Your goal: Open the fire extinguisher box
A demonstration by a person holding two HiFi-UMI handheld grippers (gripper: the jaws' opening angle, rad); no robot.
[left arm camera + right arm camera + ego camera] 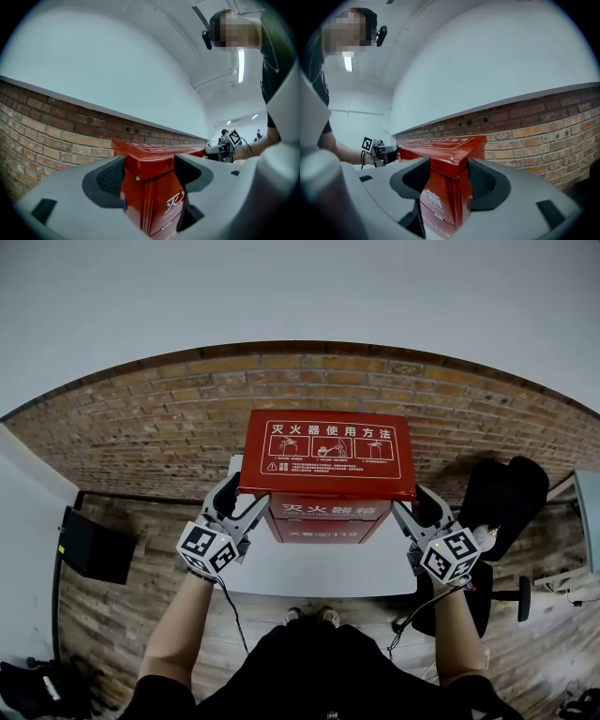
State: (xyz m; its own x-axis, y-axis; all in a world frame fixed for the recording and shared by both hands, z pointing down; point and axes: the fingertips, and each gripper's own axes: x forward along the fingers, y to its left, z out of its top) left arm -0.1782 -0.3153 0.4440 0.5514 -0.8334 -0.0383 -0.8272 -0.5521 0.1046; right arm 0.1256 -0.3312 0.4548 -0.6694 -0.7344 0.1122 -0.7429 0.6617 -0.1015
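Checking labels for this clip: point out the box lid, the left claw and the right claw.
box lid (pixel 328 454), head view, middle of its printed top.
left claw (pixel 149 174), left gripper view, midway between its fingertips.
right claw (pixel 447 180), right gripper view, midway between its fingertips.

The fire extinguisher box (pixel 326 457) between the jaws of the left gripper (pixel 150 173) and the right gripper (pixel 447 178) looks like sheet metal in glossy red paint, smooth, with white print on its top. Both grippers have matt grey plastic shells, and their pads (pixel 111 177) are black with a fine, rough grid texture. Beyond the jaws the brick wall (pixel 42 136) is rough and matt; under the box the table (pixel 319 570) is smooth and white.
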